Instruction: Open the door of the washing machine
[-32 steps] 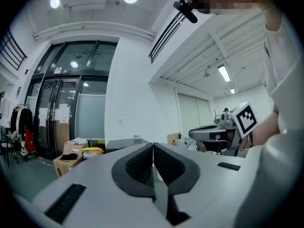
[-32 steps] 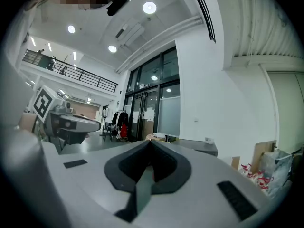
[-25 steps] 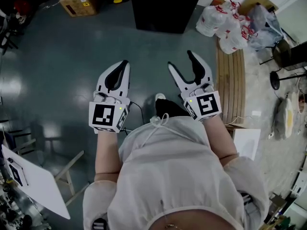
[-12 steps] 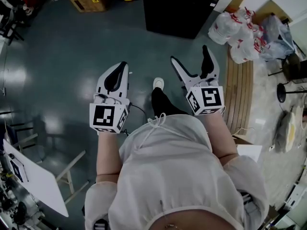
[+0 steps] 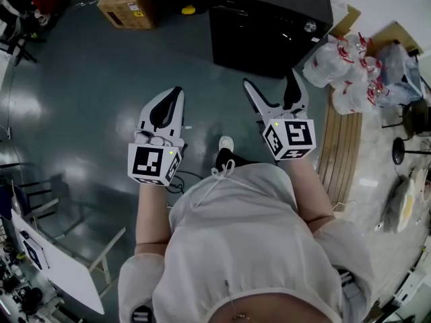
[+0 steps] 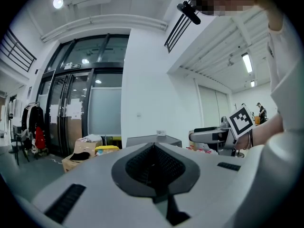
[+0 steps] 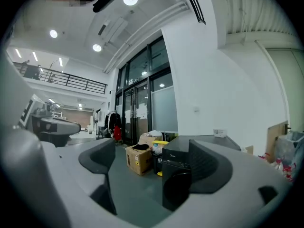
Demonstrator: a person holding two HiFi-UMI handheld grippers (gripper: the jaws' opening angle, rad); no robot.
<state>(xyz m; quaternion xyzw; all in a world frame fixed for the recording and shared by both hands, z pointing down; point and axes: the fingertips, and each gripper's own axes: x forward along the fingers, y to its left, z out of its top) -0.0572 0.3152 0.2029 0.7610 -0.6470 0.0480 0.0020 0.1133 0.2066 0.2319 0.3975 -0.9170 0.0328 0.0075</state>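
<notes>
Head view — cardboard box (image 5: 131, 12), dark contents; left gripper (image 5: 176, 91) jaws together; right gripper (image 5: 271, 79) jaws agape, empty.

Left gripper (image 5: 176, 93): level, jaws pressed together, empty. Right gripper (image 5: 270, 81): level, jaws spread wide, nothing between. Left forearm (image 5: 149, 210) and right forearm (image 5: 304, 190): bare, extended forward.

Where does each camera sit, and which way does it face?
Head view: on the person's head, facing steeply down; torso, forearms, left gripper, right gripper show.
Left gripper view: on it, level along closed jaws towards glass doors.
Right gripper view: on it, level between open jaws towards the washing machine.
Shared: head and right gripper views show that machine.
</notes>
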